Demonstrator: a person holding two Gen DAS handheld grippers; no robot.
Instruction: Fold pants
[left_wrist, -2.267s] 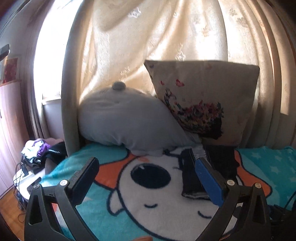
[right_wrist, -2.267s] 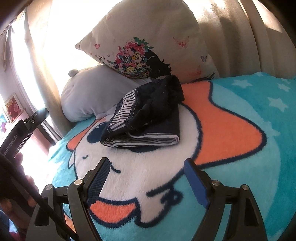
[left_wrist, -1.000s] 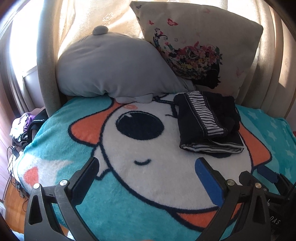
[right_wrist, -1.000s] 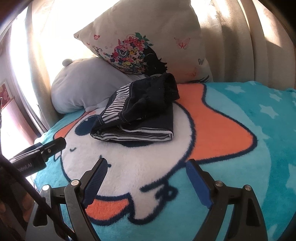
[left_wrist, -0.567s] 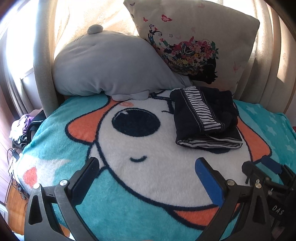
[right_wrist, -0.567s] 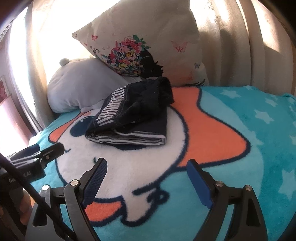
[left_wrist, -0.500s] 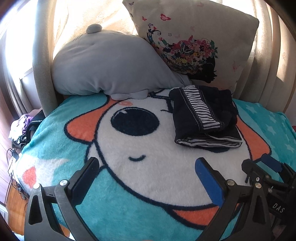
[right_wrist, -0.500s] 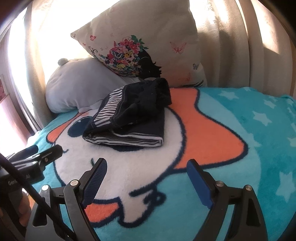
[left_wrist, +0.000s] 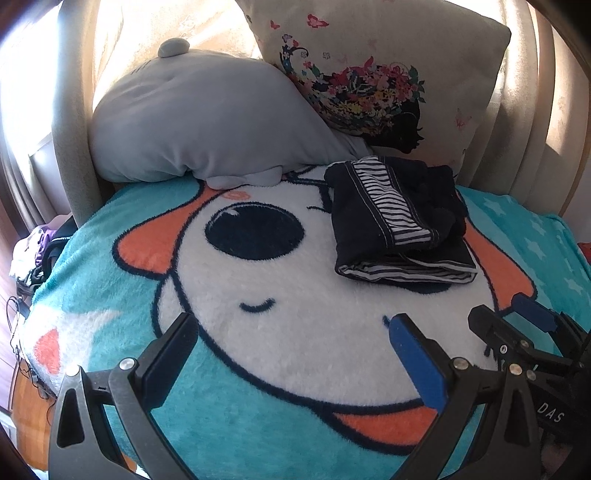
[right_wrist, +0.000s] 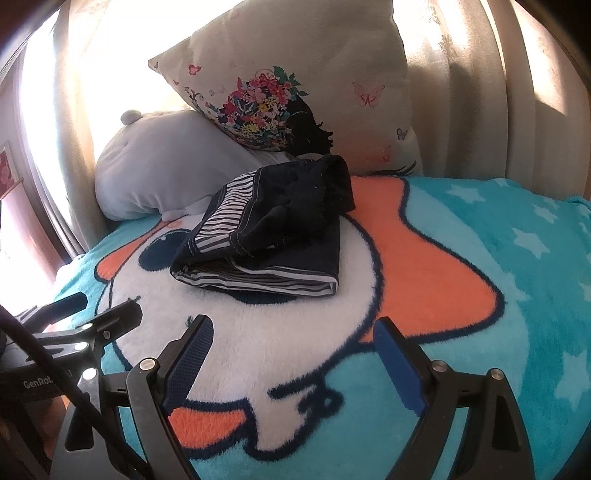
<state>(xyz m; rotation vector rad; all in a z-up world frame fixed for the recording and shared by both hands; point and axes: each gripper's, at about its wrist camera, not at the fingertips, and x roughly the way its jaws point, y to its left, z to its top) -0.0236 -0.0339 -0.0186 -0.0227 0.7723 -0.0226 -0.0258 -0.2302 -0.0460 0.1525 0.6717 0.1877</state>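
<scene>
Already folded into a compact bundle, the pants (left_wrist: 395, 218) (right_wrist: 273, 236) lie on the cartoon-dog blanket (left_wrist: 295, 332) (right_wrist: 443, 295) covering the bed, dark fabric with a striped band showing along the top and striped layers at the near edge. Their far end sits just in front of the floral pillow (left_wrist: 380, 74) (right_wrist: 295, 81), with the grey plush pillow (left_wrist: 199, 118) (right_wrist: 159, 166) beside it. Both tools are held above the blanket, well short of the bundle and touching nothing: the left gripper (left_wrist: 295, 358) (right_wrist: 92, 314) with jaws spread wide and empty, the right gripper (right_wrist: 291, 362) (left_wrist: 517, 325) likewise spread wide and empty. Curtains (left_wrist: 535, 110) hang behind the pillows.
</scene>
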